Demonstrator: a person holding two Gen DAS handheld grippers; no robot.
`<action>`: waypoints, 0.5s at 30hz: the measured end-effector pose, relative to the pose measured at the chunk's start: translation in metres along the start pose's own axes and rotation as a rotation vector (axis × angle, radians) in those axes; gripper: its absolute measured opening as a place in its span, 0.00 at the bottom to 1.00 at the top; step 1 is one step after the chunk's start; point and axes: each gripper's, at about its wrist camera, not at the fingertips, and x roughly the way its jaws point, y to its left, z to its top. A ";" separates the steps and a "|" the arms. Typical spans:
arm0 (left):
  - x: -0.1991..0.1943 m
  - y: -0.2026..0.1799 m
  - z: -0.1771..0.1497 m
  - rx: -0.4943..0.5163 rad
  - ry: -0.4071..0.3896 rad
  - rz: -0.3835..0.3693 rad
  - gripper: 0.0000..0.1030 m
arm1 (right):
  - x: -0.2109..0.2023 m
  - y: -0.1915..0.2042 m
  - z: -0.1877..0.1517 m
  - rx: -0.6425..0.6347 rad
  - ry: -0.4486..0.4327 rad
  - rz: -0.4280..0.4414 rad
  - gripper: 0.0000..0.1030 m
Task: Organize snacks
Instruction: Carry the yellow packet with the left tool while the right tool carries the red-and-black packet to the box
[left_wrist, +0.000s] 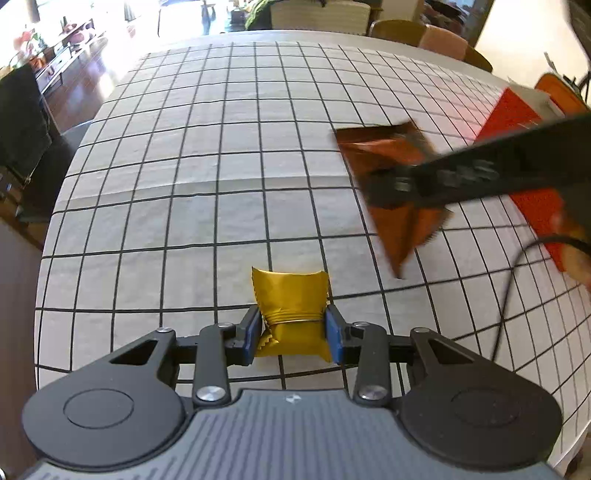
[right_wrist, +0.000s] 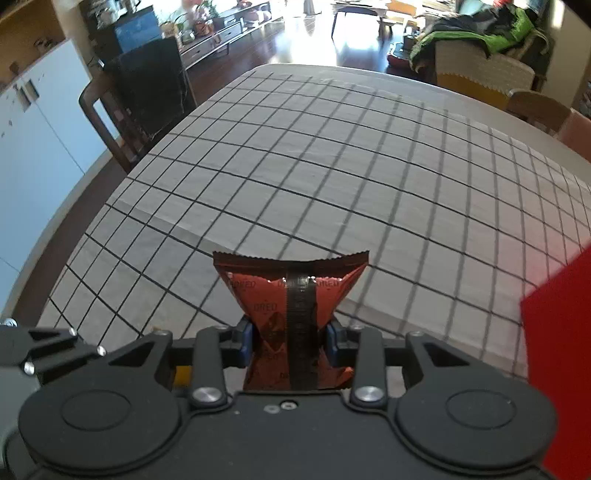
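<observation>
My left gripper is shut on a small gold foil snack packet, whose sides crease where the blue pads pinch it. The packet rests low over the checked tablecloth. My right gripper is shut on a red-brown snack packet with a dark seam down its middle, squeezed to a waist between the pads. In the left wrist view that same red-brown packet hangs blurred above the cloth at the right, held by the dark right gripper.
A red box stands at the table's right side and shows as a red wall at the right edge of the right wrist view. A black cable trails over the cloth. Chairs stand around the table.
</observation>
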 end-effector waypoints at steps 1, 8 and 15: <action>-0.002 0.001 0.001 -0.007 -0.002 -0.002 0.34 | -0.005 -0.004 -0.002 0.010 -0.004 0.002 0.34; -0.023 -0.002 0.012 -0.028 -0.047 -0.013 0.34 | -0.047 -0.028 -0.018 0.060 -0.018 0.009 0.34; -0.053 -0.029 0.032 -0.004 -0.102 -0.033 0.34 | -0.096 -0.057 -0.032 0.113 -0.078 0.005 0.34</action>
